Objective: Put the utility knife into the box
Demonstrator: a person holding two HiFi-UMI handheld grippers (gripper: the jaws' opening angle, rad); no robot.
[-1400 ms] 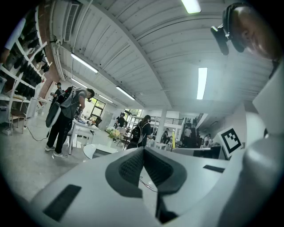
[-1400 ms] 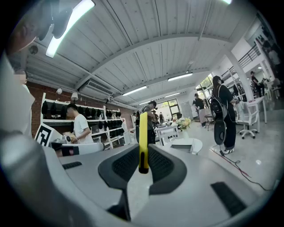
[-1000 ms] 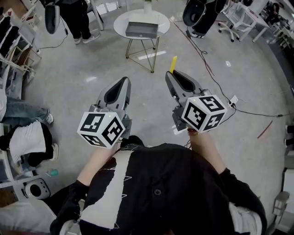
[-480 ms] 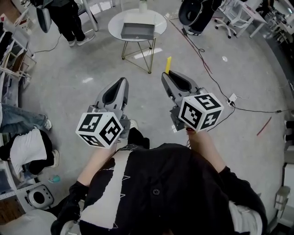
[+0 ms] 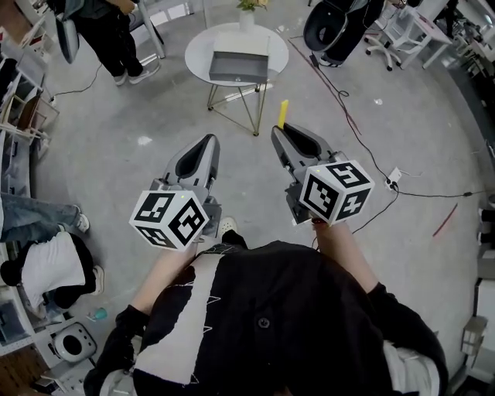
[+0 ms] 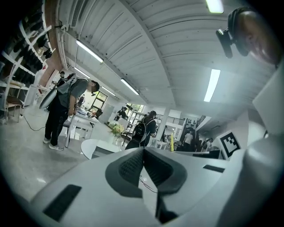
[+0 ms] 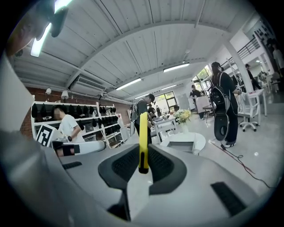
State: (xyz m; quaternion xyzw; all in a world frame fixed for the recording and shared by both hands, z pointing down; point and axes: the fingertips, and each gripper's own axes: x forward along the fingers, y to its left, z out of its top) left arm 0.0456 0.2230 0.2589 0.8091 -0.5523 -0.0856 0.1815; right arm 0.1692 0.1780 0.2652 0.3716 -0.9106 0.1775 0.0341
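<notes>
My right gripper [image 5: 282, 133] is shut on a yellow utility knife [image 5: 283, 111], which sticks out past its tips; in the right gripper view the knife [image 7: 143, 139] stands upright between the pads. My left gripper [image 5: 207, 141] is shut with nothing in it, its jaws [image 6: 143, 153] pressed together. A grey open box [image 5: 239, 66] rests on a round white table [image 5: 199, 51] ahead of both grippers, some way off across the floor. The same box [image 7: 182, 145] shows beyond the knife in the right gripper view.
A person in dark clothes [image 5: 108, 31] stands left of the table. A black chair [image 5: 329, 23] is to its right, with cables [image 5: 348, 116] across the grey floor. Shelves [image 5: 19, 100] and a seated person [image 5: 39, 247] line the left side.
The table and box have shifted slightly in the head view as the person moves; both grippers keep their pose, the right still holding the knife.
</notes>
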